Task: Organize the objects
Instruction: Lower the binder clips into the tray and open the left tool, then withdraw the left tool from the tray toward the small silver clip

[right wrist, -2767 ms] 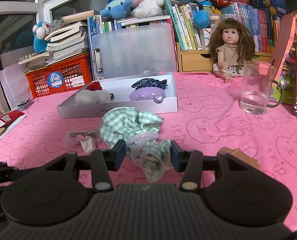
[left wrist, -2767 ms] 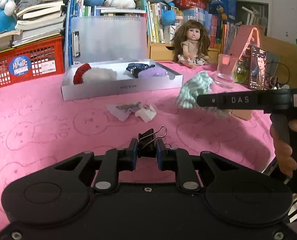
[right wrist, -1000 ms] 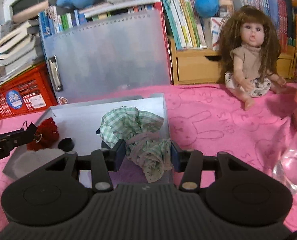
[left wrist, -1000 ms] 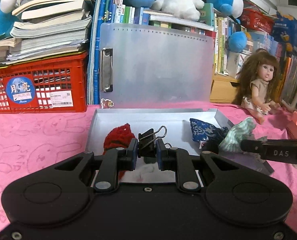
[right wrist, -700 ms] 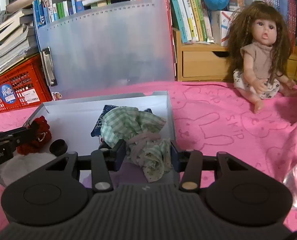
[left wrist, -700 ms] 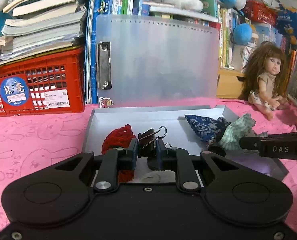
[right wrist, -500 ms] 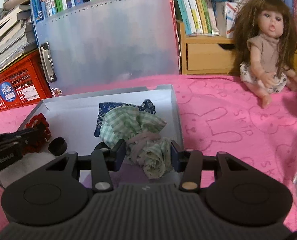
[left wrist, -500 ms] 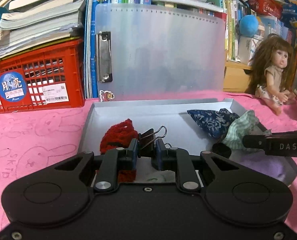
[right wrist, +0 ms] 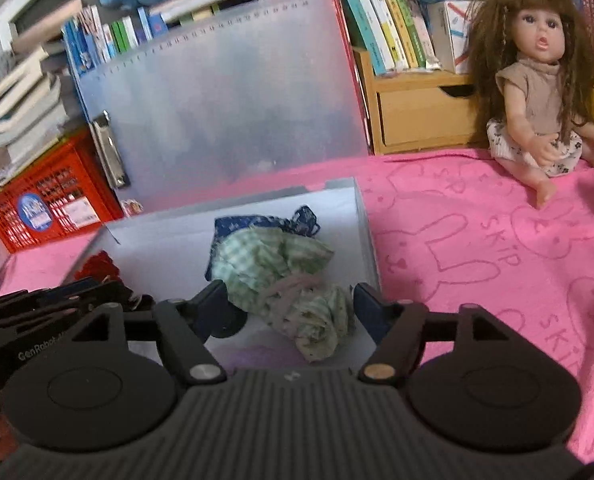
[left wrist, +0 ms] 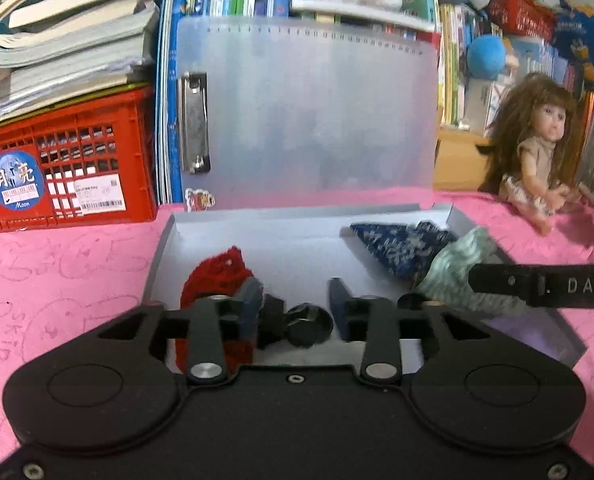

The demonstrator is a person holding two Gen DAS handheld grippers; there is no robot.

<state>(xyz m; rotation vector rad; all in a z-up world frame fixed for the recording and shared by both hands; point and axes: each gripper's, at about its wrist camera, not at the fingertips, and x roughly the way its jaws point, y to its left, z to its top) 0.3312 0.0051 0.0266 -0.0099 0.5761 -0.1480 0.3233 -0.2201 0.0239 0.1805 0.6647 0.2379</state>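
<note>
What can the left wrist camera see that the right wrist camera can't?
Only the left view shows the black binder clip between the left claw's opening jaws, and the small black cap beside it. Only the right view shows the wooden drawer box and the right claw opening around the green checked cloth. Both show the grey box, red knitted thing, blue patterned cloth, doll and red crate.
</note>
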